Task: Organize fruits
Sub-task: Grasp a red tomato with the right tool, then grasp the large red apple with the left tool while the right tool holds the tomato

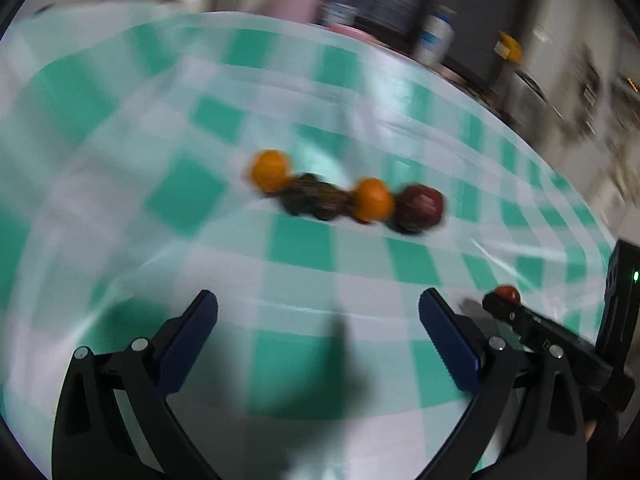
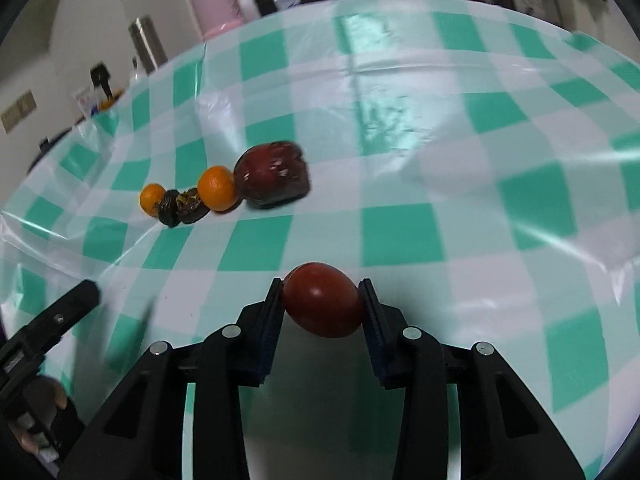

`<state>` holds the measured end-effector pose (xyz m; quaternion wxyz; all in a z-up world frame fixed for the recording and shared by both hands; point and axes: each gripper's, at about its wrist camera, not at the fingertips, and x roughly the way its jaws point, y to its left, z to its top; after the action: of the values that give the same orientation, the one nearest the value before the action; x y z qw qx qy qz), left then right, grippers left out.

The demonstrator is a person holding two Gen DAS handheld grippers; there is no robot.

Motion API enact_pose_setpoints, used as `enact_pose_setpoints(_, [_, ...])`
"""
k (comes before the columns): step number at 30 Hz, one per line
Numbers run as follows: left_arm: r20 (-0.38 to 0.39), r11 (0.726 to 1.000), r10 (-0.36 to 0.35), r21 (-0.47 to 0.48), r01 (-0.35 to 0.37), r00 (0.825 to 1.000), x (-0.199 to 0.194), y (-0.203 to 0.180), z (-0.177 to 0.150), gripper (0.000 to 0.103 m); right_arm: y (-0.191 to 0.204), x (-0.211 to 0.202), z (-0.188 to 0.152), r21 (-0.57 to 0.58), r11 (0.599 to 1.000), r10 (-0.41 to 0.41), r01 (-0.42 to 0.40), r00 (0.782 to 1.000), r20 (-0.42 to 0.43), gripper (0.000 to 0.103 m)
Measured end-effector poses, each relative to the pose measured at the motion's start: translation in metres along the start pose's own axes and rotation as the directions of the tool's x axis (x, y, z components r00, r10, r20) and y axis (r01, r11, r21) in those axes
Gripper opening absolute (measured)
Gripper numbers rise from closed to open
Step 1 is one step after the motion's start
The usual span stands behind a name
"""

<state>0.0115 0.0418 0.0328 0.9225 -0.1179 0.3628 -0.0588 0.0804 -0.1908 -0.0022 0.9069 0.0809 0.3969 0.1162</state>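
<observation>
Fruits lie in a short row on the green and white checked tablecloth [image 2: 400,240], which covers the whole table and shines with creases. At one end of the row lies the dark red apple [image 2: 273,176], the biggest fruit. Touching it is an orange [image 2: 217,188], then two small dark, shrivelled fruits [image 2: 184,208], and at the other end a second, smaller orange [image 2: 152,199]. All of them sit close together, each touching the next.

The right gripper [image 2: 323,304] is nearer to the camera and well apart from that row. Its two pads press on both sides of a small red fruit [image 2: 322,300], oval and smooth like a tomato, so it is clenched on this fruit just above the cloth.

The left gripper [image 1: 318,320] has its blue pads wide apart with only the cloth between them; it grasps nothing. The left view is blurred. In it the right gripper [image 1: 505,298] shows at the right edge with the red fruit at its tip.

Behind the table stand a pink bottle [image 2: 212,4] and a steel flask [image 2: 147,44].
</observation>
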Motion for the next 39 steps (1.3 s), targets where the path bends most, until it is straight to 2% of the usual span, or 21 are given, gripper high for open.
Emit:
enact_pose_setpoints(2, [0.002, 0.992, 0.018, 0.128, -0.019, 1.000, 0.009, -0.020, 0.011, 0.101, -0.016, -0.009, -0.003, 0.045, 0.998, 0.043, -0.044, 0.999, 0.014, 0.038])
enact_pose_setpoints(3, [0.001, 0.973, 0.036, 0.229, -0.035, 0.999, 0.015, -0.034, 0.019, 0.101, -0.022, -0.011, -0.003, 0.067, 0.996, 0.064, -0.065, 0.998, 0.017, 0.038])
enact_pose_setpoints(5, [0.004, 0.923, 0.026, 0.385, -0.025, 1.000, 0.028, -0.055, 0.036, 0.101, -0.031, -0.014, -0.007, 0.111, 0.989, 0.095, -0.097, 0.995, 0.018, 0.038])
enact_pose_setpoints(7, [-0.028, 0.860, 0.007, 0.510, 0.008, 1.000, 0.050, -0.077, 0.058, 0.101, -0.032, -0.015, -0.004, 0.116, 0.987, 0.112, -0.114, 0.993, 0.020, 0.038])
enact_pose_setpoints(8, [-0.043, 0.839, -0.001, 0.544, 0.024, 0.999, 0.059, -0.084, 0.065, 0.101, -0.030, -0.014, -0.005, 0.113, 0.986, 0.118, -0.120, 0.993, 0.018, 0.038])
enact_pose_setpoints(10, [-0.071, 0.776, -0.011, 0.628, 0.054, 0.997, 0.085, -0.102, 0.082, 0.101, -0.032, -0.014, -0.005, 0.121, 0.983, 0.135, -0.135, 0.991, 0.013, 0.038])
enact_pose_setpoints(11, [-0.111, 0.749, -0.009, 0.657, 0.080, 0.994, 0.100, -0.109, 0.087, 0.101, -0.033, -0.012, -0.004, 0.127, 0.982, 0.141, -0.141, 0.990, 0.013, 0.038])
enact_pose_setpoints(13, [-0.183, 0.713, -0.002, 0.689, 0.130, 0.983, 0.125, -0.121, 0.092, 0.101, -0.035, -0.011, -0.004, 0.137, 0.979, 0.149, -0.149, 0.989, 0.011, 0.038])
enact_pose_setpoints(15, [-0.224, 0.677, 0.005, 0.719, 0.161, 0.975, 0.141, -0.129, 0.092, 0.101, -0.036, -0.010, -0.005, 0.145, 0.978, 0.153, -0.152, 0.988, 0.007, 0.038])
enact_pose_setpoints(17, [-0.261, 0.664, -0.001, 0.722, 0.196, 0.965, 0.153, -0.134, 0.091, 0.099, -0.036, -0.010, -0.005, 0.147, 0.977, 0.153, -0.152, 0.988, 0.005, 0.038])
enact_pose_setpoints(20, [-0.352, 0.672, -0.010, 0.691, 0.267, 0.936, 0.172, -0.134, 0.087, 0.080, -0.036, -0.010, -0.006, 0.146, 0.977, 0.155, -0.154, 0.988, 0.004, 0.038])
enact_pose_setpoints(21, [-0.351, 0.676, -0.001, 0.690, 0.259, 0.936, 0.176, -0.133, 0.084, 0.080, -0.036, -0.011, -0.006, 0.146, 0.977, 0.155, -0.154, 0.988, 0.004, 0.039])
enact_pose_setpoints(23, [-0.336, 0.668, 0.005, 0.702, 0.247, 0.942, 0.177, -0.132, 0.080, 0.080, -0.036, -0.011, -0.006, 0.147, 0.977, 0.154, -0.153, 0.988, 0.004, 0.039])
enact_pose_setpoints(25, [-0.324, 0.674, -0.002, 0.699, 0.241, 0.946, 0.176, -0.127, 0.079, 0.075, -0.036, -0.011, -0.006, 0.147, 0.977, 0.154, -0.153, 0.988, 0.003, 0.039])
enact_pose_setpoints(26, [-0.296, 0.682, 0.008, 0.701, 0.212, 0.955, 0.175, -0.123, 0.079, 0.059, -0.036, -0.011, -0.006, 0.147, 0.977, 0.154, -0.153, 0.988, 0.003, 0.039])
enact_pose_setpoints(30, [-0.281, 0.709, -0.010, 0.675, 0.205, 0.960, 0.166, -0.115, 0.079, 0.057, -0.037, -0.011, -0.006, 0.154, 0.976, 0.155, -0.153, 0.988, 0.002, 0.039])
enact_pose_setpoints(32, [-0.242, 0.719, -0.011, 0.673, 0.176, 0.970, 0.157, -0.118, 0.073, 0.057, -0.038, -0.011, -0.007, 0.159, 0.975, 0.155, -0.154, 0.988, 0.004, 0.039])
enact_pose_setpoints(34, [-0.173, 0.766, -0.038, 0.628, 0.140, 0.984, 0.132, -0.113, 0.067, 0.057, -0.039, -0.012, -0.007, 0.162, 0.974, 0.158, -0.157, 0.987, 0.007, 0.039])
enact_pose_setpoints(37, [-0.101, 0.876, -0.130, 0.455, 0.162, 0.986, 0.083, -0.093, 0.054, 0.057, -0.040, -0.012, -0.008, 0.165, 0.973, 0.161, -0.160, 0.987, 0.009, 0.039])
enact_pose_setpoints(39, [-0.064, 0.921, -0.136, 0.361, 0.149, 0.989, 0.051, -0.078, 0.038, 0.057, -0.040, -0.012, -0.008, 0.165, 0.973, 0.163, -0.162, 0.987, 0.008, 0.038])
